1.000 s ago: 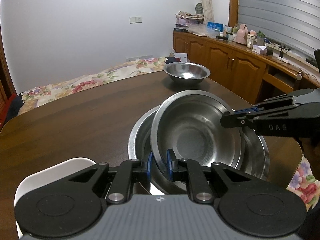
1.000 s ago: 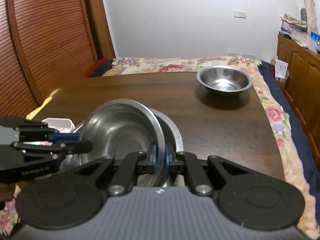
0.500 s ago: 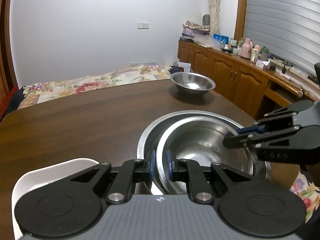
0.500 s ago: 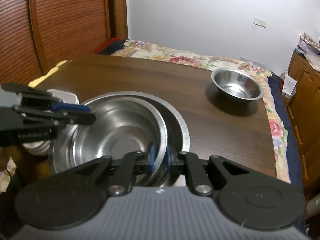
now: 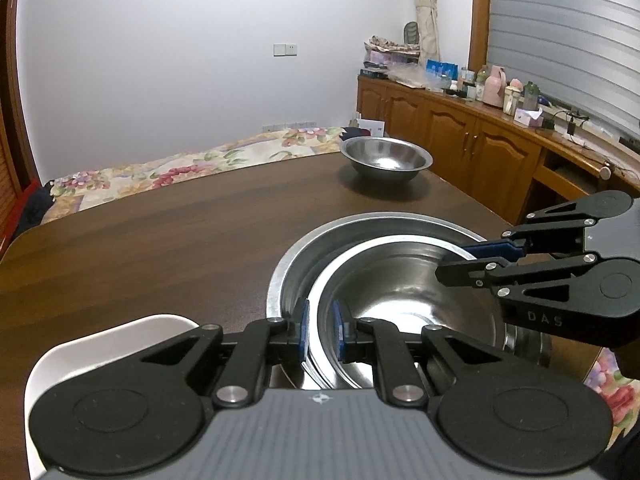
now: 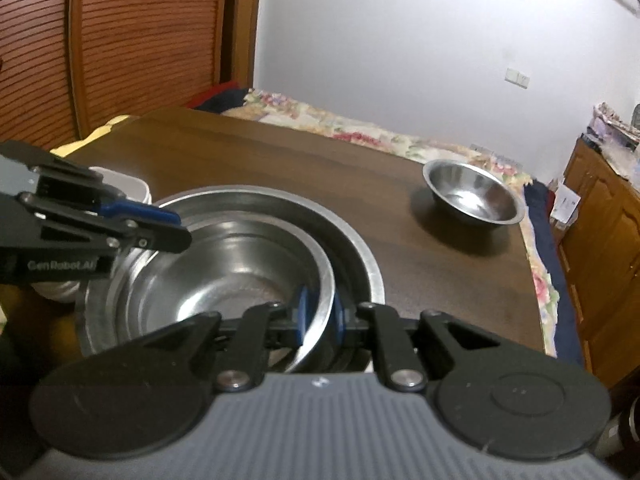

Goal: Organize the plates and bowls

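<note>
Two tools are on one steel bowl. I hold the inner steel bowl (image 5: 400,304) by opposite sides of its rim: my left tool (image 5: 321,330) pinches the near rim in the left wrist view, and my right tool (image 6: 319,314) pinches the rim on its own side. The right tool's jaws have just been opening a little, with the rim between them and the pads seemingly in contact. That bowl sits nested inside the larger steel basin (image 5: 304,256), which rests on the dark wooden desk (image 5: 168,240).

Step in hand, in my judgement: seating the bowl in the basin, close to finished. A smaller steel bowl (image 6: 474,196) stands alone, well apart, toward the far corner of the desk. A white dish (image 5: 104,344) lies just beside the basin at my left.

Next move calls for both tools to let go cleanly and lift clear without dragging the rim, then to go for the far bowl.
</note>
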The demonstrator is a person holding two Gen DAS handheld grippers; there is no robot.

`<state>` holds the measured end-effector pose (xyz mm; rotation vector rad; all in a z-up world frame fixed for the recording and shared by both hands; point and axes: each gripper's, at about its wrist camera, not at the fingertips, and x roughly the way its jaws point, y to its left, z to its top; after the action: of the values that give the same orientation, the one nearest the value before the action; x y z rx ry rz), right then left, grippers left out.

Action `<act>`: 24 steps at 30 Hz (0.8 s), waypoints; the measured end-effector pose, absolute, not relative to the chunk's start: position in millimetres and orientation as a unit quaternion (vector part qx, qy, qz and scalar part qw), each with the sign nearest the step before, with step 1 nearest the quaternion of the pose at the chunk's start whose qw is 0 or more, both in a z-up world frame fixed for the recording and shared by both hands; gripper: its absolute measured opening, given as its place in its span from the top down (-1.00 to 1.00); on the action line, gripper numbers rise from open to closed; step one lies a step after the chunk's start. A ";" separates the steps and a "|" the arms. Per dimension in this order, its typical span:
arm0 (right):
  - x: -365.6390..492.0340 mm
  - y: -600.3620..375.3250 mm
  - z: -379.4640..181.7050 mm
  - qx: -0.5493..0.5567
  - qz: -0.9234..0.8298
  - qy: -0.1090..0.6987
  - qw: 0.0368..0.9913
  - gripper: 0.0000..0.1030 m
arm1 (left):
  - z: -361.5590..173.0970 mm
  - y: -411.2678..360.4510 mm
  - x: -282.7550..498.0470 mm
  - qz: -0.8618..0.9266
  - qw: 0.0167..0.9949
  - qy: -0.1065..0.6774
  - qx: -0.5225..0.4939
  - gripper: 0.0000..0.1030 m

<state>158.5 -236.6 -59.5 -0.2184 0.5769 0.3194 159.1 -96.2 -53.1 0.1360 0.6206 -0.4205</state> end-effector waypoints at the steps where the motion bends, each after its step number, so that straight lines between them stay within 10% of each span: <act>1: 157.2 -236.7 -59.8 -0.108 0.154 0.276 0.943 0.71 | -53.0 -96.4 159.6 -0.205 0.929 0.302 0.067 0.70; 24: 129.6 -257.3 -12.2 -0.046 0.156 0.196 0.967 0.70 | -19.8 -98.5 157.9 -0.204 0.939 0.271 0.063 0.70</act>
<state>129.6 -257.3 -12.2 -0.0937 0.3974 0.3145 157.9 -98.5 -19.8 0.1289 0.5526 -0.4164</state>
